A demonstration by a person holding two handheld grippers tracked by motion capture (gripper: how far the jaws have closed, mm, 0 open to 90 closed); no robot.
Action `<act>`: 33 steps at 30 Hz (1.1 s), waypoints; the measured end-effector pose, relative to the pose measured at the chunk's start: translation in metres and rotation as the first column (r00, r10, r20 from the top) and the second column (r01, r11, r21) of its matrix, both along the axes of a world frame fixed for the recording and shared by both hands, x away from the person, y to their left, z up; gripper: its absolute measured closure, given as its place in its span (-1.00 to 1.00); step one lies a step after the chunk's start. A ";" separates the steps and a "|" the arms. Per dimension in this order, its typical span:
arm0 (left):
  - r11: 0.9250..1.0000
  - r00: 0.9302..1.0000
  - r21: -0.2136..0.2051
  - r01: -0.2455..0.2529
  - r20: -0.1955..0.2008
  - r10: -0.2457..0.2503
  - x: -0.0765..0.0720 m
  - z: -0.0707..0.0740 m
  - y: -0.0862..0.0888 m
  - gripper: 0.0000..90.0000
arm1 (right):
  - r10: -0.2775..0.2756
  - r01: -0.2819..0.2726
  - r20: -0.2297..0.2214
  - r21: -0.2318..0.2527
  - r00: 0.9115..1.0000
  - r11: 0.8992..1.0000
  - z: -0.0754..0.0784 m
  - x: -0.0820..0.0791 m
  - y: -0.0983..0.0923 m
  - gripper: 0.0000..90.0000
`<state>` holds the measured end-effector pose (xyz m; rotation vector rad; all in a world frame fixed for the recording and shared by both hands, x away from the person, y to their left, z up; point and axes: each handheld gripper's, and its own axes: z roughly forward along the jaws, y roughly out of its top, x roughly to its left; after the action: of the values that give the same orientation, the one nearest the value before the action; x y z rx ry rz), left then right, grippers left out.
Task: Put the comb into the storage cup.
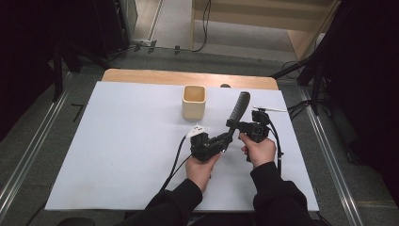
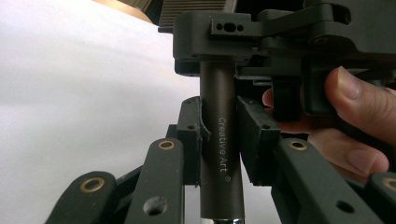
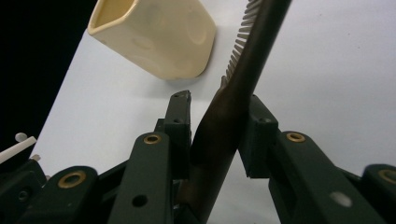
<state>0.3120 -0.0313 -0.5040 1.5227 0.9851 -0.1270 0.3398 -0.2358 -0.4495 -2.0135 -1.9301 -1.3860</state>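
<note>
Brush (image 1: 239, 109) held over worktop (image 1: 117, 150) – left gripper (image 1: 226, 138) clamps handle end marked "Creative Art", right gripper (image 1: 234, 124) clamps it nearer bristles; bristle end points toward cup (image 1: 194, 101), which stands just beyond – both hands close together

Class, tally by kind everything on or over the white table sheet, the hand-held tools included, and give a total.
Cream cups: 1
Dark hairbrushes: 1
Hand-held tools, left tool and right tool: 2
Total: 4
</note>
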 end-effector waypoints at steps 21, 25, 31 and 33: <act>0.997 0.997 0.032 0.067 -0.039 -0.066 0.001 0.008 0.010 0.27 | 0.017 -0.016 0.020 -0.045 1.000 0.999 0.003 -0.002 0.005 0.54; 0.996 0.995 0.033 0.087 -0.061 -0.085 0.002 0.010 0.016 0.16 | 0.025 -0.023 0.033 -0.071 0.999 0.997 0.003 -0.002 0.008 0.54; 0.991 0.991 0.077 0.111 -0.079 -0.105 0.004 0.013 0.024 0.07 | 0.025 -0.021 0.040 -0.084 0.999 0.996 0.004 -0.003 0.008 0.54; 0.989 0.990 0.086 0.116 -0.090 -0.109 0.004 0.013 0.026 0.03 | 0.023 -0.019 0.042 -0.088 0.999 0.996 0.004 -0.003 0.008 0.54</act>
<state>0.3161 -0.0049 -0.4906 1.6688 0.9836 -0.2317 0.3370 -0.2278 -0.4455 -2.0095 -2.0583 -1.3751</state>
